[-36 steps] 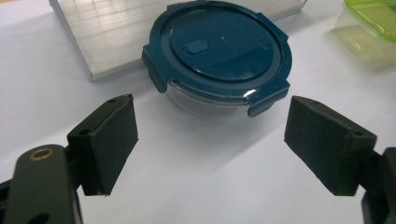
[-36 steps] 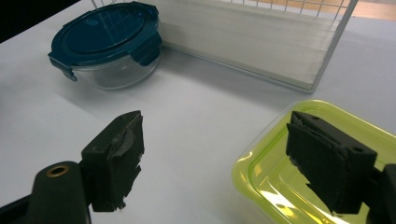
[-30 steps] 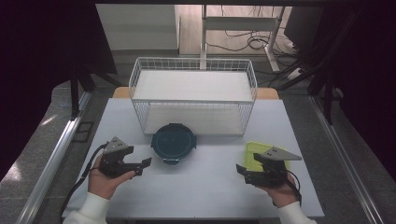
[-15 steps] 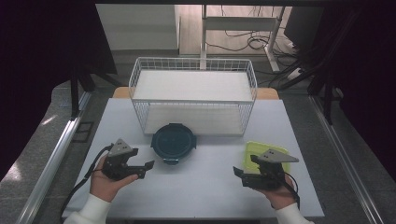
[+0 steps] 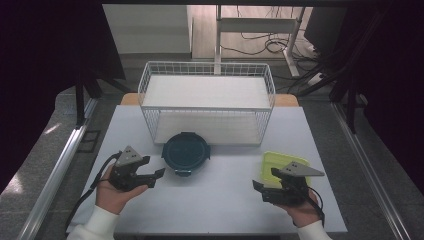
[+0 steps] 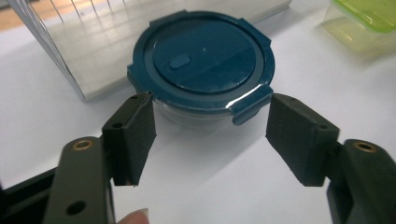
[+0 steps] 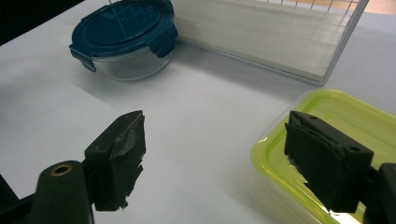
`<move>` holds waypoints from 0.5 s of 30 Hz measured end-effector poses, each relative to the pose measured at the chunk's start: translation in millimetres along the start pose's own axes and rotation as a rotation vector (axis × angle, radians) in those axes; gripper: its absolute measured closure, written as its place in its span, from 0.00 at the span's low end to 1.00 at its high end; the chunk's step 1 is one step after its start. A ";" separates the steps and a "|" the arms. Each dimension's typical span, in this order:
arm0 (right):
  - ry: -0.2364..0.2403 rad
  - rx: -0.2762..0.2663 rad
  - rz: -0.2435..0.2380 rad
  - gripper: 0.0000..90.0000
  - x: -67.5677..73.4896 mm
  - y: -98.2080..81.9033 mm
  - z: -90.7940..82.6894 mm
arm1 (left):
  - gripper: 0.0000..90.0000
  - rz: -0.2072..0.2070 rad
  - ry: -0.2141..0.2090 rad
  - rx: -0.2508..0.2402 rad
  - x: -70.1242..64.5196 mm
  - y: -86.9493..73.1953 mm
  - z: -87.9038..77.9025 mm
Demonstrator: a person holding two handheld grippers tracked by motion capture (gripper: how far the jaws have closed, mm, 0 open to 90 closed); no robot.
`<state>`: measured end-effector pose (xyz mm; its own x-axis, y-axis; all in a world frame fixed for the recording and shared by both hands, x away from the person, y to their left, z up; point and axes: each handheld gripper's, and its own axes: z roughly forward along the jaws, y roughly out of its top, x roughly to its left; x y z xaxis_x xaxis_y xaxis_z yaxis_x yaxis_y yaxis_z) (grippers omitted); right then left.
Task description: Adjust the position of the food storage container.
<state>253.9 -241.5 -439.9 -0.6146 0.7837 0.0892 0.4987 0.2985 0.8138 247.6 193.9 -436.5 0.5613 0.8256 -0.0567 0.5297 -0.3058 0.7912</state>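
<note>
A round glass container with a dark blue clip lid (image 5: 186, 152) stands on the white table, just in front of the wire basket. My left gripper (image 5: 155, 176) is to its left and points at it. In the left gripper view the container (image 6: 205, 65) sits just beyond the jaw tips of my left gripper (image 6: 210, 126). The jaws have just been closing, and the pads touch nothing. My right gripper (image 5: 260, 190) is open at the front right. Its right pad (image 7: 322, 158) hovers over the near edge of a lime-green lidded box (image 7: 341, 116), seen from above as the green box (image 5: 277, 161).
A white wire basket (image 5: 207, 64) with a white floor stands at the back middle of the table (image 5: 220, 200). Bare tabletop lies between the two hands. Beyond the table are a metal rail on the left, a desk frame and floor cables.
The left gripper's jaws stand a little narrower than a second ago. Both hands have stayed about where they were, and the containers have not moved.
</note>
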 end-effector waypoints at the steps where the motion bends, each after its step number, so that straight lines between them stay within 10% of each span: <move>1: 0.002 -0.002 -0.002 0.23 -0.1 0.3 -0.9 | 0.39 0.004 0.002 -0.002 0.0 1.8 0.0; 15: 0.002 0.002 0.002 0.23 3.5 -3.1 -3.0 | 0.49 0.003 0.020 0.036 15.9 35.0 15.8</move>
<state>248.5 -241.3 -440.4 -0.6150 0.7831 0.0923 0.5013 0.2979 0.8124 285.1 188.8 -419.4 0.5501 0.8340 -0.0420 0.5506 -0.3244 0.7692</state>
